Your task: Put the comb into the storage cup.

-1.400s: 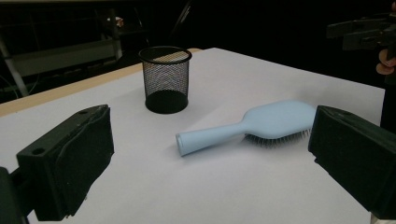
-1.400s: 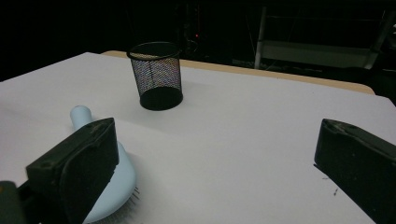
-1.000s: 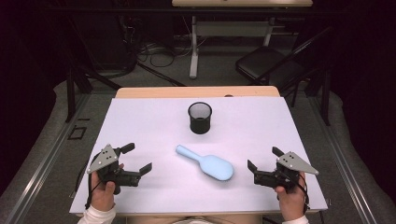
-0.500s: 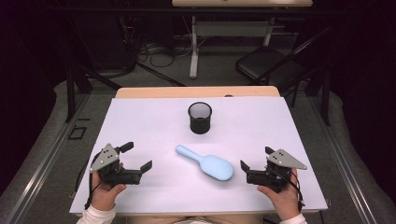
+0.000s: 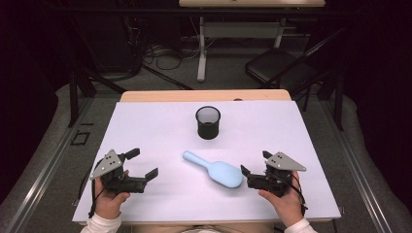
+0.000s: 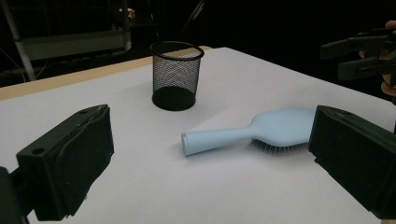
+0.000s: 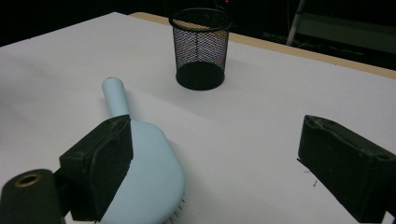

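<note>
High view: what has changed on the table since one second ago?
The right gripper moved left to the head of the blue hairbrush, and its jaws have just been closing a little; nothing is gripped. The brush, mesh cup and left gripper stayed put.

In the right gripper view, the near end of the pale blue hairbrush (image 7: 149,172) ran off the bottom edge, and one black jaw covered part of its head — whether that jaw touched it could not be told. In the left gripper view, the other end of the brush's head (image 6: 280,128) lay hidden behind a jaw, its bristles mostly tucked underneath. The mesh cup (image 5: 208,122) kept its inside dark — contents unreadable.
</note>
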{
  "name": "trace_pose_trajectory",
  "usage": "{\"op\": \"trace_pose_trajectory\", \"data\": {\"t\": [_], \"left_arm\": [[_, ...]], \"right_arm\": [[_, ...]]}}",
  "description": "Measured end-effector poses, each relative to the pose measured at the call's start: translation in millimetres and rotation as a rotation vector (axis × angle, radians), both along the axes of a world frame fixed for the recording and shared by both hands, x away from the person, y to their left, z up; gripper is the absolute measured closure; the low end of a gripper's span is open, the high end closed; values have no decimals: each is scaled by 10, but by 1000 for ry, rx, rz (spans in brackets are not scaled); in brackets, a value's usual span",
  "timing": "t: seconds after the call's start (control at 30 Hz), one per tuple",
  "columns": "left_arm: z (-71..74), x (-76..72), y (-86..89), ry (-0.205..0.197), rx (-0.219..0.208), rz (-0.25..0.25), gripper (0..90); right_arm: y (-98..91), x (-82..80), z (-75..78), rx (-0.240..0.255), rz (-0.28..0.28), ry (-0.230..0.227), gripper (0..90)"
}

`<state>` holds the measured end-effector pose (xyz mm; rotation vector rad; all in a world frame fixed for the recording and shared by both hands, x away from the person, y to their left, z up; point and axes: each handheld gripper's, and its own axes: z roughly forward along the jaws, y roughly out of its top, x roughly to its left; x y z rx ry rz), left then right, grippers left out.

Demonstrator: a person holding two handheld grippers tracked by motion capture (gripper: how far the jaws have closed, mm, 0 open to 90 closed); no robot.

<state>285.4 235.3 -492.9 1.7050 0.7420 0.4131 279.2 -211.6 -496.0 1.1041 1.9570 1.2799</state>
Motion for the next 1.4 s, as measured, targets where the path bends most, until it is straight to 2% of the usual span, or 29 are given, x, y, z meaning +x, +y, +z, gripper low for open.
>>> {"op": "trace_pose_trajectory", "data": {"t": [0.3,0.43,0.5,0.77,0.9,1.23,1.4], "left_arm": [[-40,-3,-73,3,50,-20,2],[-41,-11,-90,2,53,-24,2],[-44,-15,-99,4,57,-23,2],[-57,-13,-116,8,60,-31,2],[-56,-10,-102,5,53,-12,2],[-57,6,-66,9,44,5,2],[-64,11,-68,12,39,3,2]], "right_arm": [[188,116,89,-15,60,8,183],[268,156,99,-23,74,10,216],[344,199,104,-30,89,29,243],[515,306,119,-41,113,50,298],[611,367,130,-42,135,72,341],[803,487,135,-80,155,91,342],[874,545,117,-91,166,100,426]]}}
